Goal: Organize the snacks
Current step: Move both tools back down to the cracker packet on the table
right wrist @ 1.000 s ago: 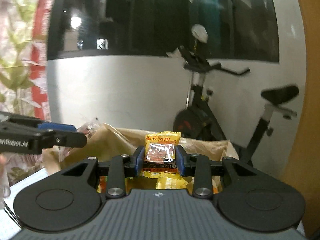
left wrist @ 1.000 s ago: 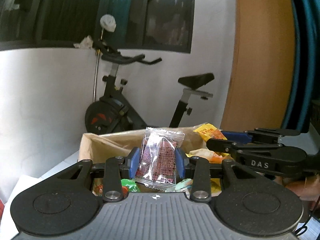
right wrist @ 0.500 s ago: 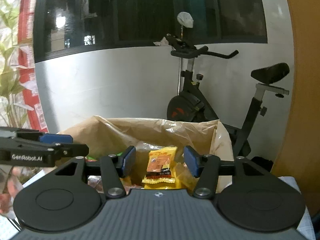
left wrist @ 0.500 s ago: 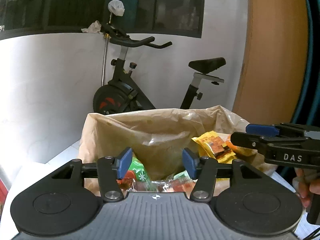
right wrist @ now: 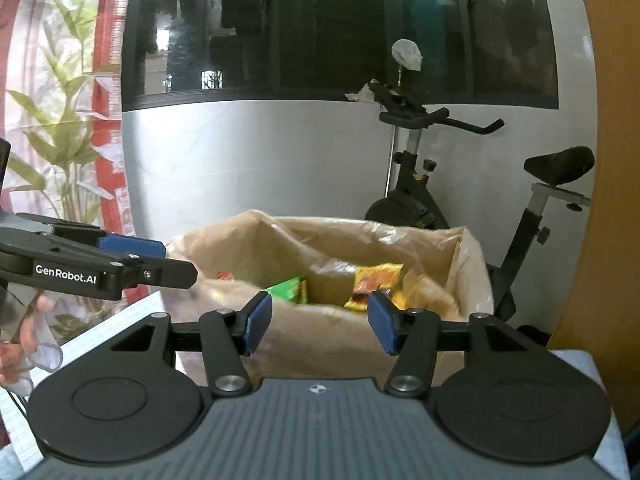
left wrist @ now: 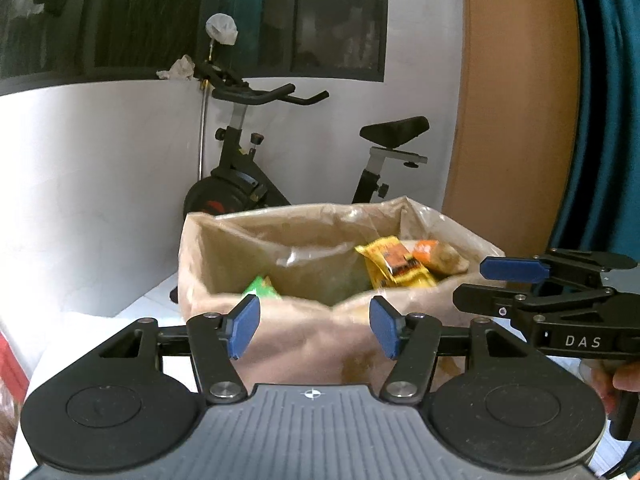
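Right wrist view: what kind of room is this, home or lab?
Most likely a room in a home, not a lab. An exercise bike stands against the white wall under a dark window, a bamboo-print curtain hangs at the left, and a lined box holds snack packets.

Left gripper (left wrist: pixel 314 330) showing black linkage arms, blue pads (left wrist: pixel 243 327) on fingertips, silver pivot screws, two round black discs flanking ribbed grey housing bearing small compass mark. White "GenRobot.AI" lettering running along its side in right wrist view. Right gripper (right wrist: pixel 318 328) wearing same black, blue and grey build; "DAS" printed on its flank. Bare-skinned hand (left wrist: pixel 626 376) showing at frame edge.
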### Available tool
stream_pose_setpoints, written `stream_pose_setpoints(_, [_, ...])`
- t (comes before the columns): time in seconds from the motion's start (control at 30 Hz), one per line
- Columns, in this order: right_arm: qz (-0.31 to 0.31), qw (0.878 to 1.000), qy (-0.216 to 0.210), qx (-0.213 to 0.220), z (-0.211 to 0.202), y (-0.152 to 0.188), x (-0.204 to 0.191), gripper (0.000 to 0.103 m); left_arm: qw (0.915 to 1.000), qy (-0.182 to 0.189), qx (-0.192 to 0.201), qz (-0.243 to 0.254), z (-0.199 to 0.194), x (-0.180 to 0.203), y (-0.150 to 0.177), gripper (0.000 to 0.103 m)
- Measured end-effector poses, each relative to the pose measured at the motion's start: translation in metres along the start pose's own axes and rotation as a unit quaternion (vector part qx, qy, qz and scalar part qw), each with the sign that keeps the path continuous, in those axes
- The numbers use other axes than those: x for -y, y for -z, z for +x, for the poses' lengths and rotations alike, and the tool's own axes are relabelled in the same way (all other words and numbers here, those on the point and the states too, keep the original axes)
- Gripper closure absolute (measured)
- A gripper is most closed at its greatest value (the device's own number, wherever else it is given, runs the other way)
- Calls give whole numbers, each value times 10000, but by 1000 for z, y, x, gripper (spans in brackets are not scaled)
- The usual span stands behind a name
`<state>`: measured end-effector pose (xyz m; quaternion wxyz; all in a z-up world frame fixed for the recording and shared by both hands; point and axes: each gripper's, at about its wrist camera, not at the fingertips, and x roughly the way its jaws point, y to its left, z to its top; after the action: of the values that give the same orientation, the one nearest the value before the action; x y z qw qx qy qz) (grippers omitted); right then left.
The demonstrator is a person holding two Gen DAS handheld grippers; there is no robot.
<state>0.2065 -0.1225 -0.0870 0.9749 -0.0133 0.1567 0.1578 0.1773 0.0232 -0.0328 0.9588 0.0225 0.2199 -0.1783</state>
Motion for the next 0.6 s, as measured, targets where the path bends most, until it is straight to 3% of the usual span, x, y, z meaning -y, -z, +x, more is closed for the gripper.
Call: stream_pose_setpoints(0.6, [211, 9986, 106, -479, -20, 66, -13, 46, 9982, 10, -426, -418, -27, 13, 81, 40])
